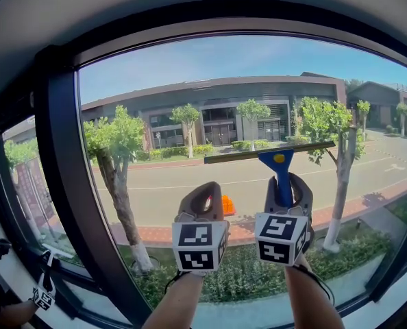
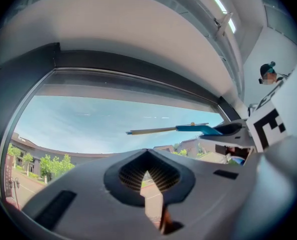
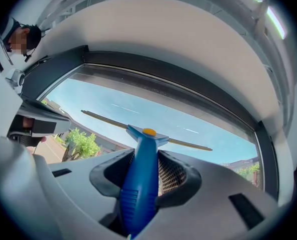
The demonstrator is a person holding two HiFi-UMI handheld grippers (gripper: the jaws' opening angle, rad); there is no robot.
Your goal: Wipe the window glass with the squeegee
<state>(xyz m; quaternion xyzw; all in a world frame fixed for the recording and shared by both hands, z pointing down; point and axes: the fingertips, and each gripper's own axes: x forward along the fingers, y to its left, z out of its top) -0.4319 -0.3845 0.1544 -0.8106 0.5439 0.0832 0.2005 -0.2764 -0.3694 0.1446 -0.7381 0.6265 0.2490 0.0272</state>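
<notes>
A squeegee with a blue handle and a long thin blade stands upright against the window glass. My right gripper is shut on the handle, which runs up between the jaws in the right gripper view, with the blade lying across the pane. My left gripper hovers just left of it, shut with nothing between its jaws. From the left gripper view the squeegee shows at the upper right and the closed left gripper fills the bottom.
A thick dark window frame post runs down the left of the pane, with a curved frame above. Another person stands behind at the right. Trees, a road and buildings lie outside the glass.
</notes>
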